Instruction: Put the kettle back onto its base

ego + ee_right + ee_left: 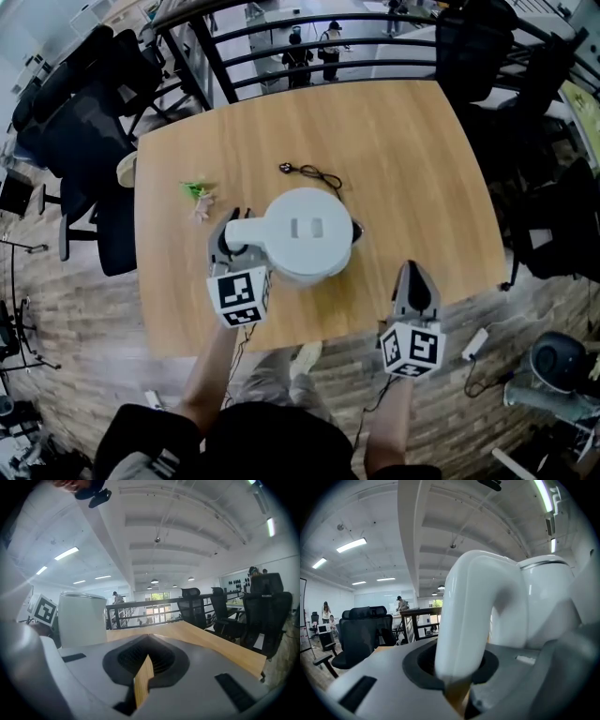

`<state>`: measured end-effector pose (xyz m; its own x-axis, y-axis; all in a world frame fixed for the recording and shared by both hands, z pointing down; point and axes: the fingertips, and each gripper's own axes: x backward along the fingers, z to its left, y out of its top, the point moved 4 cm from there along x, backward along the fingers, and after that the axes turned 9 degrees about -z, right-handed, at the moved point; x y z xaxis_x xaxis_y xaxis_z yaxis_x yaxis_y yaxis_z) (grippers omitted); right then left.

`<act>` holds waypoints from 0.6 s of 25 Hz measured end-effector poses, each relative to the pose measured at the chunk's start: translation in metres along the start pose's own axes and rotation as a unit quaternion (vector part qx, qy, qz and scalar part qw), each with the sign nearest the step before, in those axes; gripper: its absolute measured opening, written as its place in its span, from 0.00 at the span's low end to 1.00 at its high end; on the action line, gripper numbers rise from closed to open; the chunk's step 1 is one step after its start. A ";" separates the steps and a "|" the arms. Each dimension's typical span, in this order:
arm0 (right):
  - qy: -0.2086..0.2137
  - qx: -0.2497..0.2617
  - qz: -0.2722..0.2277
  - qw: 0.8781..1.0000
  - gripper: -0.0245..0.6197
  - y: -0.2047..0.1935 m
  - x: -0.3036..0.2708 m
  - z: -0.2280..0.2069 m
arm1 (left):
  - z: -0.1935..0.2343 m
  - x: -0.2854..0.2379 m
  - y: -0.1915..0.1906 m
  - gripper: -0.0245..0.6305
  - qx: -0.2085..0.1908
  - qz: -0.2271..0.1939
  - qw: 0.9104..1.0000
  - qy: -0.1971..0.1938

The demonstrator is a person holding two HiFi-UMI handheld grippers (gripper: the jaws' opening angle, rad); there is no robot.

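Observation:
A white kettle [307, 234] stands over the middle of the wooden table [422, 159], its handle [246, 230] pointing left. My left gripper [228, 242] is shut on that handle; in the left gripper view the white handle [476, 616] fills the space between the jaws of the left gripper [459, 679], with the kettle body [546, 602] behind. A dark sliver [357, 230] shows under the kettle's right side; whether it is the base I cannot tell. My right gripper [413, 281] hovers at the table's front edge, shut and holding nothing [146, 660]; the kettle [82, 618] stands to its left.
A black cord with a plug [314, 175] lies behind the kettle. A small green and pink thing [199, 197] lies at the left. Black office chairs [84, 141] stand left of the table, more chairs [553, 216] on the right, and a black railing [309, 47] behind.

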<state>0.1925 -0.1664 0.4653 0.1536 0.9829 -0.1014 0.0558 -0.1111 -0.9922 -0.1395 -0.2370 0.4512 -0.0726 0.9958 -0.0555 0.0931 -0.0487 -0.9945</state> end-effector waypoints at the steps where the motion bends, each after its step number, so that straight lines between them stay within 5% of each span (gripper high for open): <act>1: -0.002 -0.002 0.002 1.000 0.04 -0.002 -0.002 -0.001 | -0.001 -0.003 -0.002 0.14 0.001 0.000 1.000 -0.002; 15: -0.018 -0.011 0.023 1.000 0.04 -0.031 -0.013 -0.020 | -0.026 -0.036 -0.033 0.14 0.008 0.014 1.000 -0.025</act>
<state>0.2088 -0.1784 0.4985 0.1215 0.9811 -0.1504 0.0705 -0.1596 -0.9847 -0.1141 -0.2687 0.4886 -0.1203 0.9889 -0.0876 0.0804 -0.0783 -0.9937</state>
